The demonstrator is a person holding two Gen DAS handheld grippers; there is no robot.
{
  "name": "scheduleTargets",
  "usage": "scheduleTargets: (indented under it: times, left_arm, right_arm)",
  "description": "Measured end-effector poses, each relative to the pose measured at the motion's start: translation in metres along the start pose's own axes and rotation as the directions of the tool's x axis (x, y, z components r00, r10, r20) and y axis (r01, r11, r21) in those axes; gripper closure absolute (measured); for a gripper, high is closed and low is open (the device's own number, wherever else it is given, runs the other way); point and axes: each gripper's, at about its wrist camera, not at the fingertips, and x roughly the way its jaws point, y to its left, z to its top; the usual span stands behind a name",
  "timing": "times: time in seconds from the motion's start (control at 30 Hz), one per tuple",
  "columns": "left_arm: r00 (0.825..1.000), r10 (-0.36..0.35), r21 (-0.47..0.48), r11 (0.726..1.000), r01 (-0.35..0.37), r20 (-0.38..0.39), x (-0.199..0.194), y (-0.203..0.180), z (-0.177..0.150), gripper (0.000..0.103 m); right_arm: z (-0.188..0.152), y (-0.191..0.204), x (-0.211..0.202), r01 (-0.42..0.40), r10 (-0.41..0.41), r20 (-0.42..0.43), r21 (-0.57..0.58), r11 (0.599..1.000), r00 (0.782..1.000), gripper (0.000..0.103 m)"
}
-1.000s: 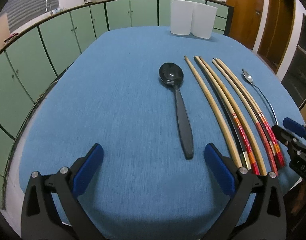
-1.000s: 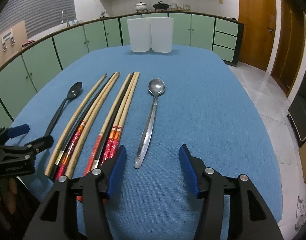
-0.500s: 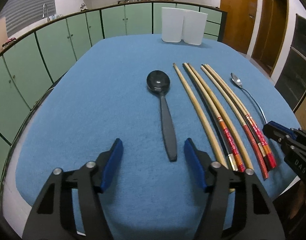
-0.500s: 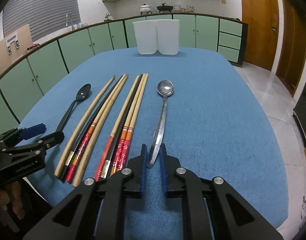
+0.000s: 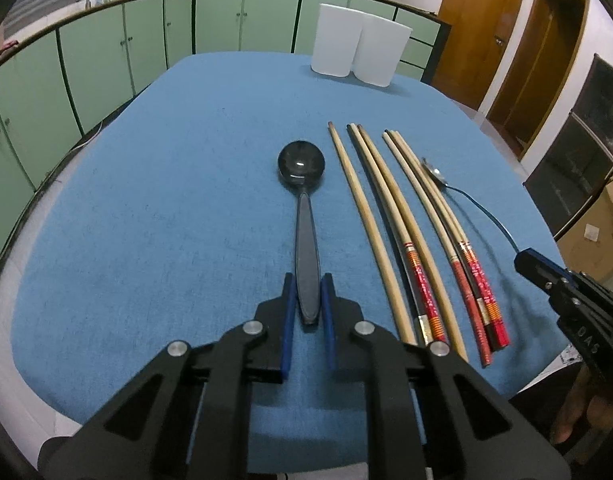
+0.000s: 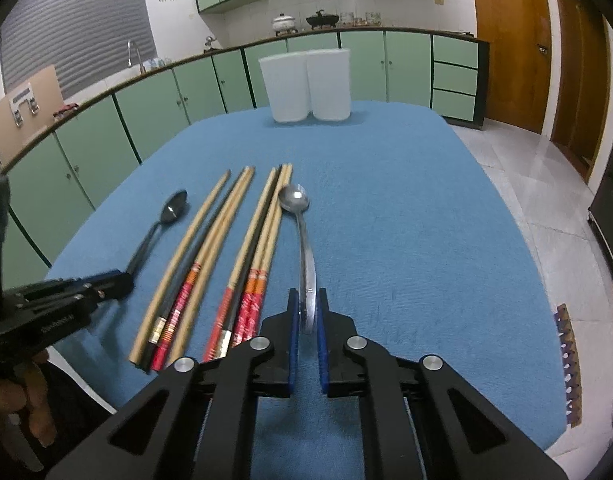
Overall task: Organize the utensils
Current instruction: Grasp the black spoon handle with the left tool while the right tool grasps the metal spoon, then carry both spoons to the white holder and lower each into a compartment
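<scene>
A black spoon (image 5: 301,165) lies on the blue table, bowl pointing away. My left gripper (image 5: 307,280) is closing its jaws, and the blue pads press both sides of the handle's near end. To its right lie several wooden chopsticks (image 5: 390,208) with red-banded ends. A metal spoon (image 6: 293,199) lies right of the chopsticks (image 6: 242,236). My right gripper (image 6: 307,293) is closing its jaws too, with the pads on the metal handle's near end. Each gripper shows at the other view's edge: the right gripper (image 5: 526,258) and the left gripper (image 6: 118,280).
Two white containers (image 6: 306,84) stand side by side at the table's far edge. The blue table (image 5: 166,200) ends close below both grippers. Green cabinets (image 5: 106,52) run behind and to the left, and a tiled floor (image 6: 538,184) lies to the right.
Both grippers went from wide open to shut. The left one moved forward over the black spoon's handle and the right one over the metal spoon's handle.
</scene>
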Motion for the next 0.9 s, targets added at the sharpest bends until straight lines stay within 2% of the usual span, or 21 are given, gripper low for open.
scheduleTargets:
  times: [0.43, 0.57, 0.9]
  left_arm:
    - [0.997, -0.017, 0.009, 1.000, 0.016, 0.074, -0.040, -0.002, 0.024, 0.091]
    - [0.995, -0.020, 0.018, 1.000, 0.019, 0.096, -0.047, -0.003, 0.032, 0.091]
    - [0.991, -0.023, 0.039, 0.999, 0.018, 0.131, -0.059, 0.000, 0.052, 0.091]
  right_arm:
    - [0.043, 0.018, -0.031, -0.026, 0.030, 0.087, -0.045, 0.999, 0.996, 0.096]
    - [0.053, 0.021, -0.034, -0.032, 0.037, 0.098, -0.056, 0.998, 0.995, 0.101]
    - [0.071, 0.025, -0.038, -0.049, 0.058, 0.104, -0.086, 0.995, 0.993, 0.101]
